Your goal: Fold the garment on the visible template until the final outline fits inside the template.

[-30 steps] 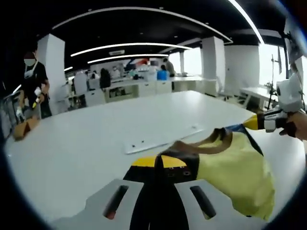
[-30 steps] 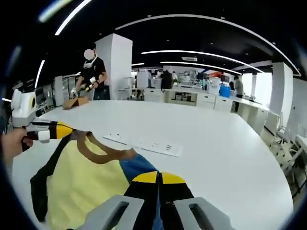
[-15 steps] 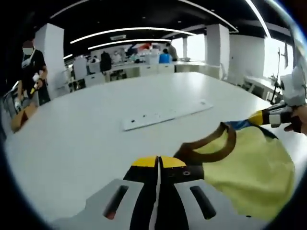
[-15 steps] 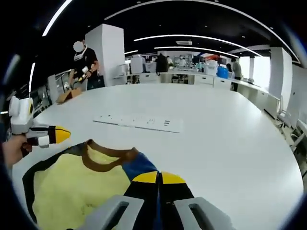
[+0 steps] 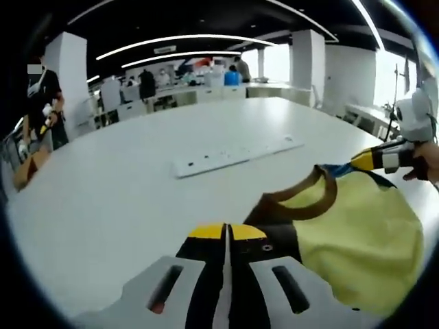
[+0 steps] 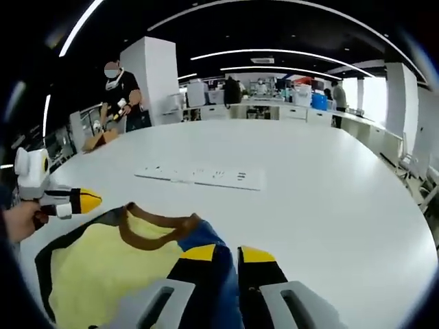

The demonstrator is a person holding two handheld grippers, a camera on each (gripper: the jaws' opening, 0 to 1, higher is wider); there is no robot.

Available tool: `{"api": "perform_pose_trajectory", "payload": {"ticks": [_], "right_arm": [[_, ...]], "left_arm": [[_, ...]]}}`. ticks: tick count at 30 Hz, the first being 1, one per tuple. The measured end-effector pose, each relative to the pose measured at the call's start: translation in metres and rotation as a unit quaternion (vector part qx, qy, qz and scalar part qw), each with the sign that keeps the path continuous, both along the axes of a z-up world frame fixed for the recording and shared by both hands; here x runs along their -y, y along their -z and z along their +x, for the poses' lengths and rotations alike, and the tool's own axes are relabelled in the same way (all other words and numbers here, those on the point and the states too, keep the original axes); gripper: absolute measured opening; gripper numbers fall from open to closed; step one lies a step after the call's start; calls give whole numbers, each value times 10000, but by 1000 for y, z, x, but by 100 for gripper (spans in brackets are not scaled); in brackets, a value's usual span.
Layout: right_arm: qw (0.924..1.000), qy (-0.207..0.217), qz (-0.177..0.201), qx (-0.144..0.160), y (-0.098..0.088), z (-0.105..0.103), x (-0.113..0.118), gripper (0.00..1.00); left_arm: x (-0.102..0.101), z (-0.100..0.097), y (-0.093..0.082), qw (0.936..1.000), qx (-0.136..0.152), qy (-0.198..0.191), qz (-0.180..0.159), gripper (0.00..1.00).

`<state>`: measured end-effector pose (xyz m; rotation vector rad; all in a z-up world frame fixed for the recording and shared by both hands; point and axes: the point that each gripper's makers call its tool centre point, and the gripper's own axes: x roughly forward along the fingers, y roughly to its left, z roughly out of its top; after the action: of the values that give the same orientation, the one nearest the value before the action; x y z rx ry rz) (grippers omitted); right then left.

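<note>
Since half a second ago, the right gripper point(image 6: 228, 251) jaws have parted, and a strip of blue fabric now shows in the gap between the yellow tips; the left gripper point(image 5: 227, 231) jaws remain pressed together on the dark shoulder of the garment point(image 5: 357, 240).

Garment: a yellow T-shirt with a brown collar point(image 6: 152, 227), one dark sleeve and one blue sleeve point(image 6: 199, 236); it lies spread on the white table point(image 6: 329, 199), with the collar toward the template point(image 6: 200, 177); the blue shoulder sits at the tips of the right gripper, and the blue cloth passes between its separated jaws.

Template: a flat white strip with small dark marks, lying on the table beyond the collar, apart from the garment.

In the right gripper view, the left gripper enters from the left edge, held by a hand point(image 6: 19, 221); in the left gripper view, the right gripper point(image 5: 365, 160) enters from the right edge at the blue shoulder.

A person point(image 6: 122, 96) stands at the far side of the table, well beyond the template.
</note>
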<state>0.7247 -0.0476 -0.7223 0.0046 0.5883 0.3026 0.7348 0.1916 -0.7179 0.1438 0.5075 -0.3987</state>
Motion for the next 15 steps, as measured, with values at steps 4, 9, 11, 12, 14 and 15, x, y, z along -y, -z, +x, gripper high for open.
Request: {"api": "perform_pose_trajectory", "payload": {"ticks": [4,9,11,12,14,15], "right_arm": [[9998,-164,28,-51,-7,-11,-4,23],[9995,-317,76,35,-16,-15,-6,34],[9993,-344,95,70,-21,-17,-6,40],[9992,-380,99,87,-23,-19,-7,43],[9989,-447,114,99,-26,-23,-8,47],[9985,-518,148,85,-28,-28,-10,50]], "left_arm": [[9,-6,-10,9994,23,151,-303,9],[16,-18,-21,9984,125,497,-248,24],[20,-24,-25,9974,148,646,-272,31],[21,-27,-26,9972,152,682,-276,36],[26,-36,-26,9956,82,905,-215,42],[29,-41,-25,9947,43,1008,-187,45]]}}
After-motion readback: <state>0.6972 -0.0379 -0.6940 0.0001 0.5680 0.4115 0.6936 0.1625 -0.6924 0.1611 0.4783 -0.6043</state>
